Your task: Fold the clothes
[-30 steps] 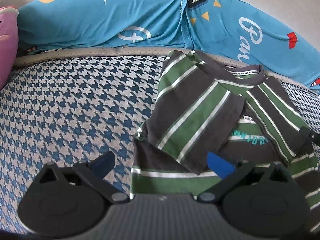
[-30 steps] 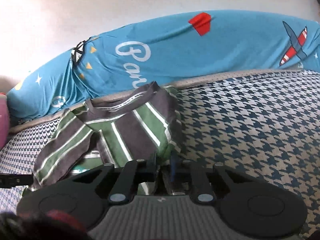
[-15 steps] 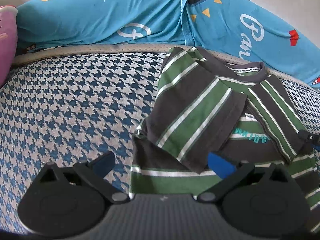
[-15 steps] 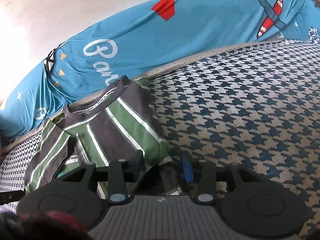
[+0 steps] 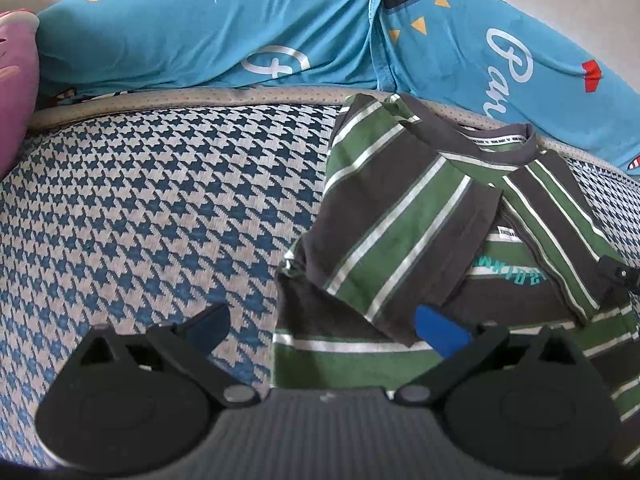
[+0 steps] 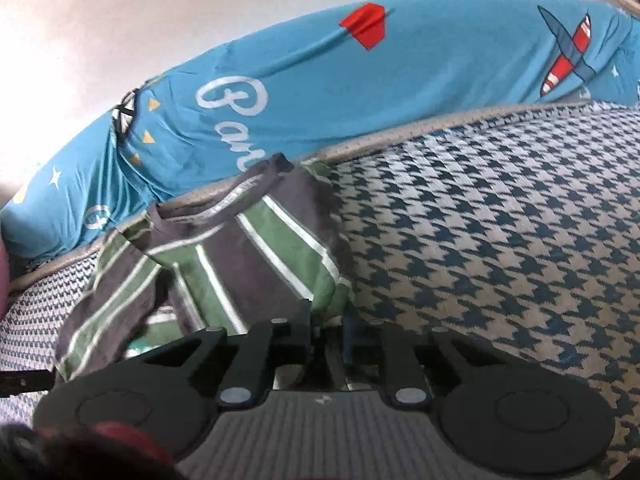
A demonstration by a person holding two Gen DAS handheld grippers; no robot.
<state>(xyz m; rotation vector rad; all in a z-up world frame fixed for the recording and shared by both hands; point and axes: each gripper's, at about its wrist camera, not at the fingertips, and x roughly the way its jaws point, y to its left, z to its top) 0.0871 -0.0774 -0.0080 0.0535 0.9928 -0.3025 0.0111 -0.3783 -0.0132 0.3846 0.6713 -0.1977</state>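
A grey, green and white striped shirt (image 5: 400,220) lies front up on the houndstooth mat (image 5: 140,200), collar toward the blue bedding. One sleeve is folded in across its chest. My left gripper (image 5: 324,328) is open just above the shirt's near left edge, with one blue pad over the mat and the other over the cloth. In the right wrist view the shirt (image 6: 248,264) has its right side bunched up, and my right gripper (image 6: 328,328) is shut on that edge. The fabric hides the fingertips.
Blue printed bedding (image 5: 240,40) runs along the far edge of the mat, in front of a pale wall. A pink cushion (image 5: 16,92) sits at the far left. Bare houndstooth mat (image 6: 500,240) stretches out to the right of the shirt.
The right gripper's jaws spread half a second ago and have since narrowed onto the shirt's right edge. Its view swung right, then back. The left gripper has hardly moved.
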